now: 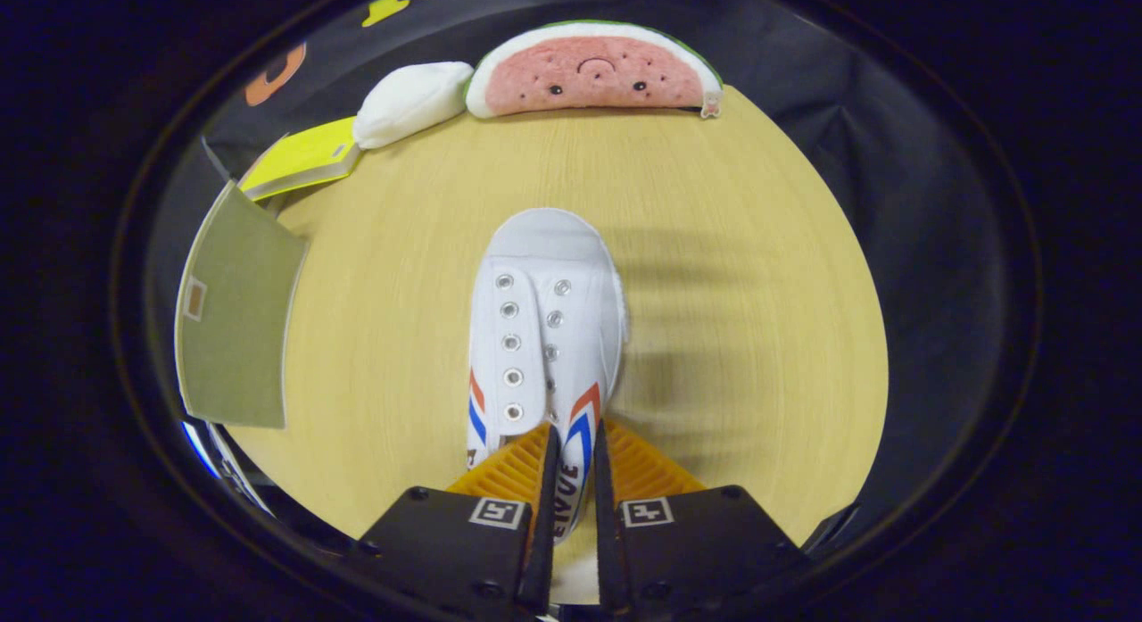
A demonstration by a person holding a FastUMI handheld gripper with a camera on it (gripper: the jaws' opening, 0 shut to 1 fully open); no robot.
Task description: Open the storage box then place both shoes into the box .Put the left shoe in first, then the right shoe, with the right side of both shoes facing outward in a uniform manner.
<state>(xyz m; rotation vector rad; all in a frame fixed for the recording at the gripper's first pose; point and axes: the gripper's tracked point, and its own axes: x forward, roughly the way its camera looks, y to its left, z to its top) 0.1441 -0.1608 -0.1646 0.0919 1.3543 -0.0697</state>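
A white canvas shoe [544, 327] with red and blue side stripes points away from me, toe toward the far side of the wooden table [714, 247]. My gripper [575, 448] is shut on the shoe's right side wall near the heel, with both fingers pressing the thin canvas between them. The shoe seems to hang slightly above the table, casting a shadow to its right. The storage box's olive-green open lid [234, 327] stands to the left of the shoe; the box body below it is mostly hidden.
A watermelon-slice plush [593, 69] lies at the table's far edge, with a white pillow-like plush [410, 100] to its left and a yellow book [303, 158] beside that. Black cloth walls surround the table.
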